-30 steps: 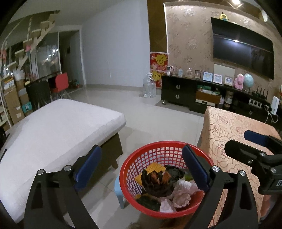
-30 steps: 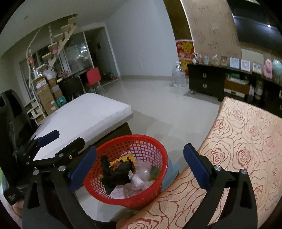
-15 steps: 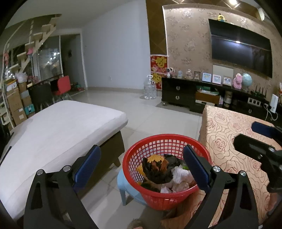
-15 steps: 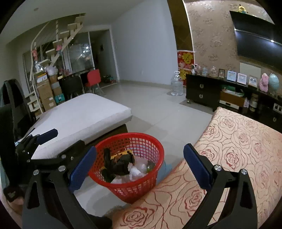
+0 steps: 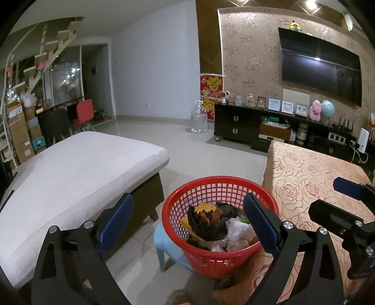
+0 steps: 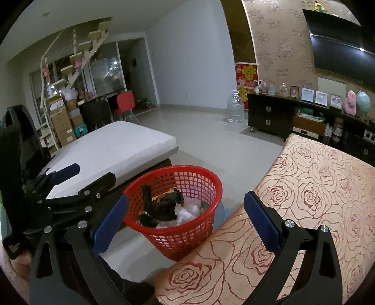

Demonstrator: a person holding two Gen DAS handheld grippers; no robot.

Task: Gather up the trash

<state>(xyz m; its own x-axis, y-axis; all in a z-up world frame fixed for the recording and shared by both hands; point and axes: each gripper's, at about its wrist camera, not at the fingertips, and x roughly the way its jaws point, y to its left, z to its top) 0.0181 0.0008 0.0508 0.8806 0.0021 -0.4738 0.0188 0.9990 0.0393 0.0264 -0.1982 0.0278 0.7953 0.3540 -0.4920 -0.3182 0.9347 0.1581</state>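
Between the white bed [image 5: 70, 173] on the left and the rose-patterned worktop [image 6: 316, 199] on the right, the red basket [image 5: 222, 260] of trash [image 5: 211, 225] sat on a blue stool [image 5: 168, 246], near my left fingers [image 5: 187, 220] and right fingers [image 6: 186, 215], both spread and empty.

Looking across a pale tiled floor [image 5: 187, 150], gleaming faintly under ceiling spotlights [image 5: 310, 3]. Sitting low and close on the left: a white cushioned bench [image 5: 77, 169]. Spreading close on the right: a table under a rose-patterned cloth [image 5: 311, 169]. Standing far ahead to the right: a dark low cabinet [image 5: 236, 127] carrying framed pictures and a globe [image 5: 327, 108], beneath a black television [image 5: 321, 70] hanging on floral wallpaper. Resting on the floor far ahead, just beside the cabinet: a big clear water jug [image 5: 198, 119]. Rising far to the left: an open staircase [image 5: 46, 54], with stacked cardboard boxes [image 5: 21, 136], a red chair [image 5: 83, 112] and dark glass doors behind.
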